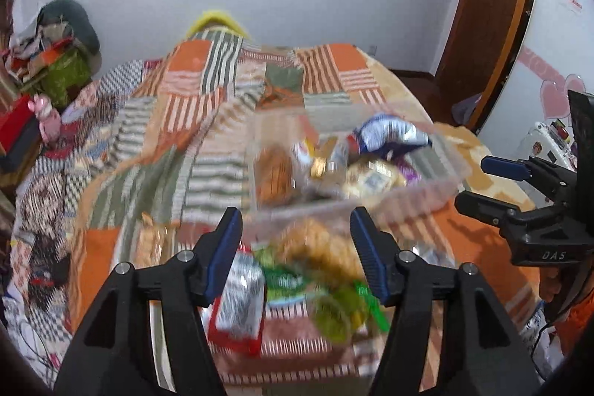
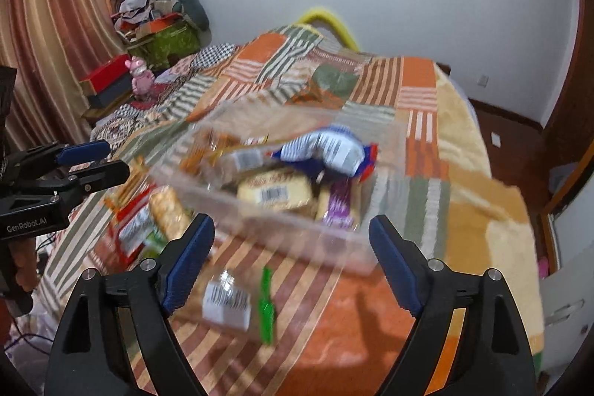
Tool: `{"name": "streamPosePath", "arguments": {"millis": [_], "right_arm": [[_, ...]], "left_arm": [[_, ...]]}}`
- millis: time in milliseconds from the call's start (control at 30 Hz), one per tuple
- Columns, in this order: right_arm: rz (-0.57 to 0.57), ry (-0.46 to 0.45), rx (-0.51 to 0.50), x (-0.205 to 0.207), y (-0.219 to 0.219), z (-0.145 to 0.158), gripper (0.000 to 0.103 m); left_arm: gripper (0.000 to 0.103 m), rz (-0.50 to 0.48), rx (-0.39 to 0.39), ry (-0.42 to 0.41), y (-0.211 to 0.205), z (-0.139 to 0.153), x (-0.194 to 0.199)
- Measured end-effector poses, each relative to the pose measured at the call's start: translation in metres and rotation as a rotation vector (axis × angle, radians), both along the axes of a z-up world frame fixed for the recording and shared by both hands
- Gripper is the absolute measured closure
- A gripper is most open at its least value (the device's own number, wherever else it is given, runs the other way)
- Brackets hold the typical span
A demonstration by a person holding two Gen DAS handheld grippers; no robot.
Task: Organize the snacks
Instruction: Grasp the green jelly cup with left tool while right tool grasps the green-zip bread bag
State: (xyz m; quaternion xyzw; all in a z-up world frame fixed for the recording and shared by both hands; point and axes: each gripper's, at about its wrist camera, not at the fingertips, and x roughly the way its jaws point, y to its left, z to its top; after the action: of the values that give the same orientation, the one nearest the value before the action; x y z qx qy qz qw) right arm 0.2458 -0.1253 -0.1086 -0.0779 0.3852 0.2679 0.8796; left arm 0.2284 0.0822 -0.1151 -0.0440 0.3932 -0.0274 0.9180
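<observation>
A clear plastic bin (image 1: 419,199) (image 2: 297,236) sits on the bed and holds several snack packets, among them a blue-and-white bag (image 1: 389,132) (image 2: 326,147) and a yellow packet (image 2: 274,192). Loose snacks lie in front of it: a red-edged packet (image 1: 237,314), a green packet (image 1: 345,307) and a biscuit pack (image 1: 315,244). My left gripper (image 1: 295,255) is open above these loose snacks. My right gripper (image 2: 291,262) is open over a clear packet with a white barcode label (image 2: 226,303), just before the bin. Both views are motion-blurred.
The bed has an orange, green and white striped patchwork blanket (image 1: 193,106) (image 2: 419,91). A cluttered side shelf with red boxes (image 2: 107,77) and a pink toy (image 2: 139,77) stands at the left. A wooden door (image 1: 490,6) is at the right.
</observation>
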Motion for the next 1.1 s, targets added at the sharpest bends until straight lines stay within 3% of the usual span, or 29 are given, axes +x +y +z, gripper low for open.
{"name": "streamPosePath", "arguments": {"millis": [467,633,733,767,867,1100], "right_arm": [[0.045,0.186,0.003,-0.014,0.027,-0.057,0.016],[0.074,0.201,-0.032,-0.016,0.038,-0.068,0.016],[0.086,0.194,-0.034,-0.019,0.038,-0.067,0.022],[0.096,0.196,-0.024,-0.020,0.037,-0.067,0.032],[0.088,0.180,-0.025,-0.022,0.029,-0.065,0.042],[0.037,0.138,-0.019,-0.027,0.007,-0.055,0.053]], "left_arm": [[0.043,-0.013,-0.073,0.124,-0.004,-0.055,-0.025],[0.043,-0.034,-0.076,0.136,-0.009,-0.063,-0.029],[0.043,-0.050,-0.065,0.140,-0.014,-0.066,-0.030],[0.043,-0.054,-0.067,0.145,-0.015,-0.068,-0.030],[0.043,-0.069,-0.074,0.162,-0.021,-0.073,-0.028],[0.043,-0.093,-0.075,0.182,-0.038,-0.085,-0.018]]}}
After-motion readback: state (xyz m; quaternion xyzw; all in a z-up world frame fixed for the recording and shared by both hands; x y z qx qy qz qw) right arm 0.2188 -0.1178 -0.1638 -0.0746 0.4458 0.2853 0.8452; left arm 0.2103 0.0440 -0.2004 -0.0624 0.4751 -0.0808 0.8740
